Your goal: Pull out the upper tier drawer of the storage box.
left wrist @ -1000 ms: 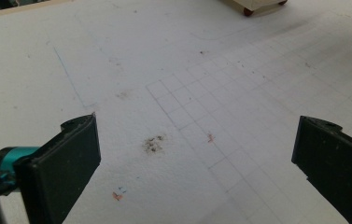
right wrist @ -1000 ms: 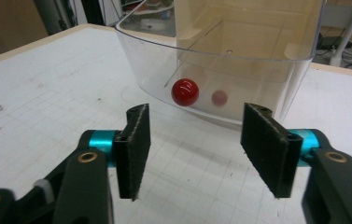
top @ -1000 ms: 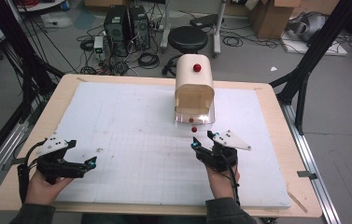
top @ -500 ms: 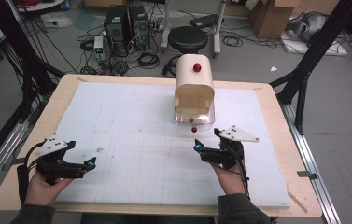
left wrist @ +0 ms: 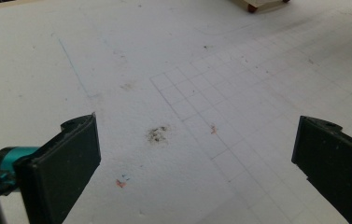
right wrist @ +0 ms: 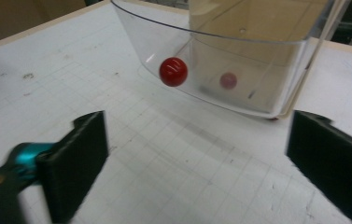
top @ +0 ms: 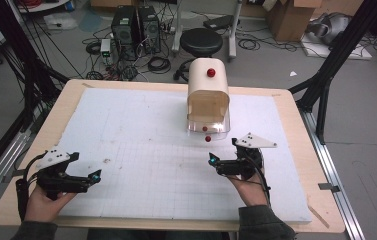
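Your right gripper (top: 215,163) sits just short of the cream dispenser (top: 208,95) near the desk's far edge. The high view shows the dispenser's rounded top with a red knob (top: 211,73). The right gripper view instead gives the clear curved plastic tray (right wrist: 220,70) at its foot, and a second, paler ball (right wrist: 228,80) behind the plastic.

The red ball (right wrist: 173,71), small, glossy and round, lies on the white gridded foam board (top: 141,150) just outside the tray's front wall. It lies ahead of your right jaws and apart from them, nearer the left one. Those jaws have just been opening and stand wide, nothing between them.

Your left gripper (top: 97,176) rests well apart at the near left, jaws wide over scuffed, stained foam.
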A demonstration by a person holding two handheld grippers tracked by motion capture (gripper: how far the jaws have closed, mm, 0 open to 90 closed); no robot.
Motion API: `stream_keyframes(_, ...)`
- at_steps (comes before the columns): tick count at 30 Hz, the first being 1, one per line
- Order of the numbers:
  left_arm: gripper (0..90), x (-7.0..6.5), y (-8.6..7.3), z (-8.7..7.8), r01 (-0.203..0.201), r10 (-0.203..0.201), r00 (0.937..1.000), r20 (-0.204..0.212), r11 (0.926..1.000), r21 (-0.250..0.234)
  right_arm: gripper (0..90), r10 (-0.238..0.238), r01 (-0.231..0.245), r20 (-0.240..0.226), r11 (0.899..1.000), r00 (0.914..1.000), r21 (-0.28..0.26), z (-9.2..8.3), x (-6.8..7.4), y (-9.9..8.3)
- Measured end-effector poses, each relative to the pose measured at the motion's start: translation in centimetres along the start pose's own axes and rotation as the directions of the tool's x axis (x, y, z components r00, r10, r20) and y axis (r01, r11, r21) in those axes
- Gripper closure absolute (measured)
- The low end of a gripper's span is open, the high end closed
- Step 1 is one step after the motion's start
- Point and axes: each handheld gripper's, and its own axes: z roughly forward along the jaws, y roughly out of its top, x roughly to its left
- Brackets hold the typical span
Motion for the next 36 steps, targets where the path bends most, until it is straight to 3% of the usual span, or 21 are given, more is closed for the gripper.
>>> stream_keyframes(9, 1.7, 0.2, 0.0, -0.3, 0.0, 0.0, 1.0, -0.006, 1.0, -0.003, 0.1, -0.018, 0.019, -0.022, 0.999, 0.9996, 0.048, 0.3, -0.9, -0.4)
stream_keyframes(17, 1.7, 0.1, 0.0, -0.3, -0.001, 0.001, 1.0, -0.002, 1.0, -0.004, 0.0, -0.03, 0.032, -0.036, 0.998, 0.9989, 0.054, 0.0, -1.3, -0.6)
stream_keyframes(36, 1.7, 0.2, -0.3, -0.4, 0.006, -0.006, 1.0, 0.001, 1.0, 0.0, 0.1, -0.035, 0.036, -0.012, 0.998, 0.9993, 0.06, -2.2, -2.6, -2.2)
